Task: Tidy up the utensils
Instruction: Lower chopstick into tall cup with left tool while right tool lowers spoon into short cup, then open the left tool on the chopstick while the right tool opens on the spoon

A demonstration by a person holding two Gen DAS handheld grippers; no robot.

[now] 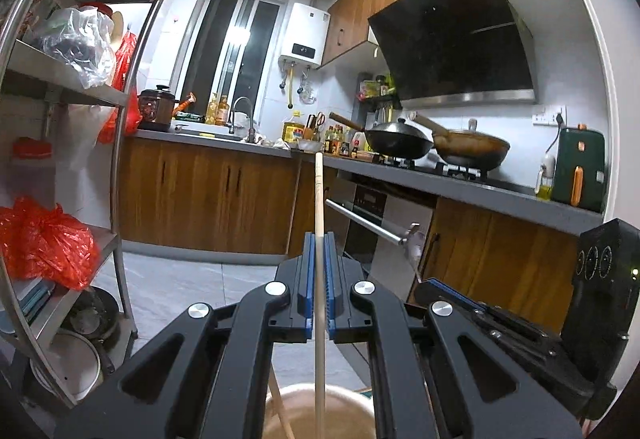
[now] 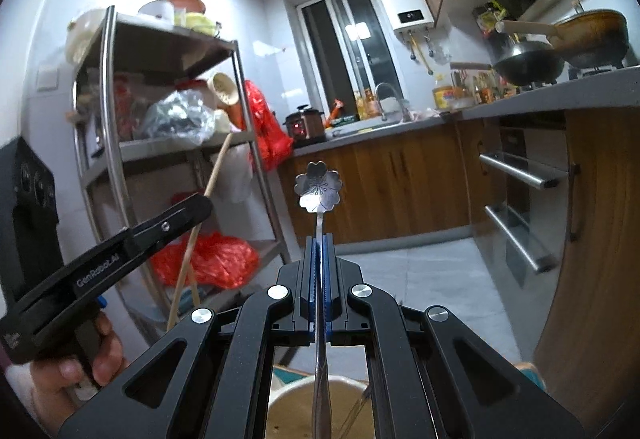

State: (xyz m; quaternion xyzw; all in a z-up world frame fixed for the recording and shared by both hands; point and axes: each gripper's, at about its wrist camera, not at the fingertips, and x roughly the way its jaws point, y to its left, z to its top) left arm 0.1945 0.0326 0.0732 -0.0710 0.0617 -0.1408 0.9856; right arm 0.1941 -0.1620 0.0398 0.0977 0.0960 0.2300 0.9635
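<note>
My left gripper (image 1: 319,239) is shut on a pale wooden chopstick (image 1: 319,199) that stands upright, its lower end reaching into a beige round holder (image 1: 356,399) below. A second chopstick (image 1: 280,407) leans in that holder. My right gripper (image 2: 319,239) is shut on the handle of a metal spoon with a flower-shaped end (image 2: 319,185), held upright over the same beige holder (image 2: 296,399). The left gripper with its chopstick (image 2: 208,191) shows at the left of the right wrist view. The right gripper's body (image 1: 480,311) shows at the right of the left wrist view.
A steel shelf rack (image 1: 116,159) with red bags stands on the left. A grey counter (image 1: 460,191) holds two woks, bottles and a sink. An oven door with bar handles (image 2: 520,175) is on the right. Tiled floor (image 2: 420,271) lies ahead.
</note>
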